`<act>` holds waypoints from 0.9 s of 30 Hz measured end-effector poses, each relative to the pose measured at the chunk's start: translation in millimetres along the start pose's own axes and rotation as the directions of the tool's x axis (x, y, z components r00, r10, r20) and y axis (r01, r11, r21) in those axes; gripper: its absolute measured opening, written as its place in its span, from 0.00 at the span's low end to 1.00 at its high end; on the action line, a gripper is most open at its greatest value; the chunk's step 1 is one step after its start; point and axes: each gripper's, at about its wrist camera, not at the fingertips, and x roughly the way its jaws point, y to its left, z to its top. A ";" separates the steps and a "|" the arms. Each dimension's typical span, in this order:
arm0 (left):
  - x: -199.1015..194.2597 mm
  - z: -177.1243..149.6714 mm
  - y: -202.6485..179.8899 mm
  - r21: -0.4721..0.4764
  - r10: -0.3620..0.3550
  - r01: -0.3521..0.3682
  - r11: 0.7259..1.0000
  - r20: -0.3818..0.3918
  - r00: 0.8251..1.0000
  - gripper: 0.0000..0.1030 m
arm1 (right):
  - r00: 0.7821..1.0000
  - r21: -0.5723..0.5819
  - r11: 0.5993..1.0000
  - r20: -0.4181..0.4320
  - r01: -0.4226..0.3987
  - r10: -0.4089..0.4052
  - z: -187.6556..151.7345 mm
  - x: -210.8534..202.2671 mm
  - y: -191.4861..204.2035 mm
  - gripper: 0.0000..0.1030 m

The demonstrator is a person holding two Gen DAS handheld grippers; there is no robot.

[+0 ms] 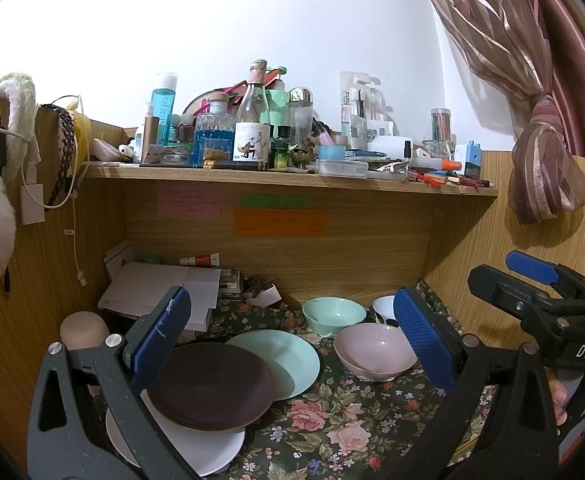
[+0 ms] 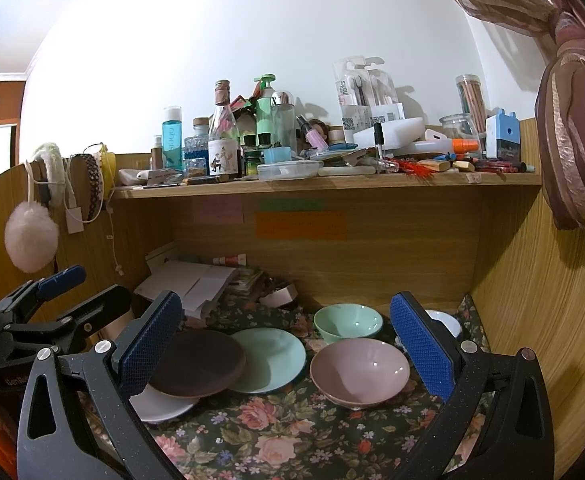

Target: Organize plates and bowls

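Note:
On the floral cloth (image 1: 332,420) a dark brown plate (image 1: 212,388) lies overlapping a white plate (image 1: 208,448) and a mint green plate (image 1: 288,360). A pink bowl (image 1: 372,352), a mint green bowl (image 1: 332,314) and a white bowl (image 1: 384,306) stand to the right. My left gripper (image 1: 292,336) hangs open above the plates, its left pad over the brown plate's edge. My right gripper (image 2: 288,344) is open too, above the same dishes: brown plate (image 2: 198,362), mint plate (image 2: 270,360), pink bowl (image 2: 358,372), mint bowl (image 2: 348,322). Both hold nothing.
A wooden shelf (image 1: 292,180) crowded with bottles and jars runs overhead. Papers (image 1: 160,292) are stacked at the back left. Wooden walls close in left and right. A curtain (image 1: 540,120) hangs at the right. The other gripper (image 1: 532,292) shows at the right edge.

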 end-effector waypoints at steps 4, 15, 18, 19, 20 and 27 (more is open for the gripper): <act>-0.1 -0.5 -0.3 0.000 -0.001 0.001 1.000 0.001 1.000 1.00 | 1.000 0.000 1.000 0.000 0.001 -0.001 -0.3 0.5 0.1 1.00; 5.0 -3.3 0.7 -0.001 0.000 0.000 1.000 -0.010 1.000 1.00 | 1.000 0.008 1.000 -0.019 0.001 -0.001 -3.6 7.2 -0.2 1.00; 9.5 -4.8 1.9 -0.002 0.002 -0.002 1.000 -0.018 1.000 1.00 | 1.000 0.016 1.000 -0.029 -0.001 0.001 -5.4 10.9 -2.0 1.00; 10.8 -5.3 2.0 -0.004 0.003 -0.003 1.000 -0.020 1.000 1.00 | 0.999 0.017 1.000 -0.032 -0.001 0.002 -5.8 12.1 -2.3 1.00; 12.4 -5.9 2.8 -0.006 0.003 -0.003 1.000 -0.023 1.000 1.00 | 0.999 0.018 1.000 -0.035 -0.001 0.002 -6.2 13.7 -2.2 1.00; 26.9 -14.6 8.8 -0.010 0.010 -0.011 1.000 -0.057 0.998 1.00 | 0.998 0.020 1.000 -0.067 -0.006 0.008 -11.5 29.4 -1.3 1.00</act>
